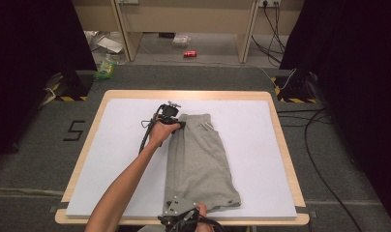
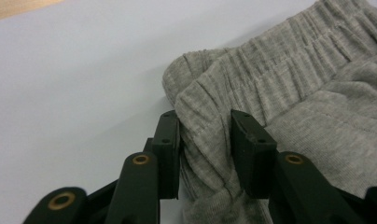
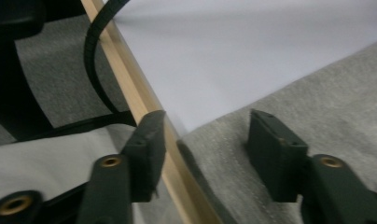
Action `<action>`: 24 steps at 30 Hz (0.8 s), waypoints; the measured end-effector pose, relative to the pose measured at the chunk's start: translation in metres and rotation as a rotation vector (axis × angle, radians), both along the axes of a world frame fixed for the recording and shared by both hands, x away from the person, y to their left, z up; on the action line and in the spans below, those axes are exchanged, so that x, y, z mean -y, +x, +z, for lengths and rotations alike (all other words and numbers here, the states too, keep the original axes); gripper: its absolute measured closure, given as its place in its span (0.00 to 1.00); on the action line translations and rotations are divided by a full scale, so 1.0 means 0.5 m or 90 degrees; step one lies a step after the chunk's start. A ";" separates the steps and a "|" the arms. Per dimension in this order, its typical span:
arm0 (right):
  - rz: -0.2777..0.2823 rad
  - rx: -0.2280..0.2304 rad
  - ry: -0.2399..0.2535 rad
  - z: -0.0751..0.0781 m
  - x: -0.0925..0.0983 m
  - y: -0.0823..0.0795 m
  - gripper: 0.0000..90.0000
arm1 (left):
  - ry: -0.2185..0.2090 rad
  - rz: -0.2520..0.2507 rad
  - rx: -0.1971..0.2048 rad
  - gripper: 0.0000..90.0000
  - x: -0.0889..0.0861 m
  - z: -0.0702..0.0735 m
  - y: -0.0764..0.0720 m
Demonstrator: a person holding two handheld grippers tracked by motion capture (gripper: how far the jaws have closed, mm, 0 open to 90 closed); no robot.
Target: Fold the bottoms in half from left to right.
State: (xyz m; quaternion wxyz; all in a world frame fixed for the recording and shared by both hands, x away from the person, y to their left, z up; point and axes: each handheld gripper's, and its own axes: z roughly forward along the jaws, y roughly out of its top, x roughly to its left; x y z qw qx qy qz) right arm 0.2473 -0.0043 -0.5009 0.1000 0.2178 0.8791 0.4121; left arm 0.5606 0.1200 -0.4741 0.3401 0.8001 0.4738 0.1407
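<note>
On a wooden table [image 1: 280,140] topped with a pale sheet [image 1: 121,159], grey shorts [image 1: 201,159] lie folded lengthwise, the waistband at the far end and the hems at the near edge. A person's left arm reaches from the near side to the waistband's left corner, where the left gripper [image 2: 203,140] has bunched the elastic between its two jaws; the pads press the gathered cloth, a firm pinch, probably to lift or fold that end over. At the near edge of the table, the right gripper [image 3: 203,149] hovers at the hem's left corner with its jaws apart, one over the wooden rim and one over the fabric, not yet pressing on it; it seems lined up to take the matching corner so both ends move together.
</note>
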 end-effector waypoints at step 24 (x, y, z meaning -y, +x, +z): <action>0.019 -0.005 0.062 -0.002 -0.070 0.071 0.94 | 0.057 0.008 0.040 0.78 -0.044 0.008 0.031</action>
